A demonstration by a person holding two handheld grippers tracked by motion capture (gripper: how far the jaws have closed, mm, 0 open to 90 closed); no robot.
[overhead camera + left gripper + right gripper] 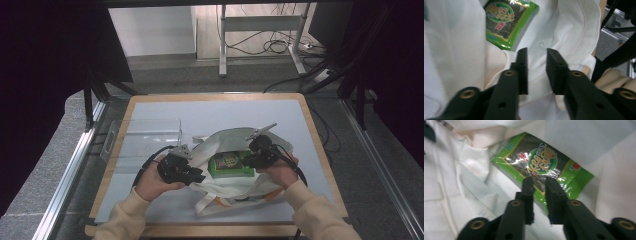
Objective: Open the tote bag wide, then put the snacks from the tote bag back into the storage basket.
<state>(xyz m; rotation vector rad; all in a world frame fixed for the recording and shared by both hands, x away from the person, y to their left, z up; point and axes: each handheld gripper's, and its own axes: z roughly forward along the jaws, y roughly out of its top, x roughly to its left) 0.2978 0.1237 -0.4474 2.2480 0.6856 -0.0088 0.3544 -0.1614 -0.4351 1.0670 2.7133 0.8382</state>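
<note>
A white cloth tote bag (218, 141) lies open at the middle of the table, and a green snack packet (230, 164) rests inside it. My left gripper (198, 176) is at the bag's left rim. In the left gripper view its jaws (536, 53) stand apart over the bag's hem (574, 32), with the packet (506, 20) just beyond. My right gripper (246, 161) is at the bag's right side. In the right gripper view its jaws (539, 181) stand slightly apart just above the packet (544, 162), pressing on nothing, with bag cloth (461, 195) around it.
A clear plastic bin (140, 137) lies on the pale mat at the left, close to the left hand. The table's wooden edge (320, 145) runs along the right. Beyond the table stand desk legs (222, 45) with cables on the floor.
</note>
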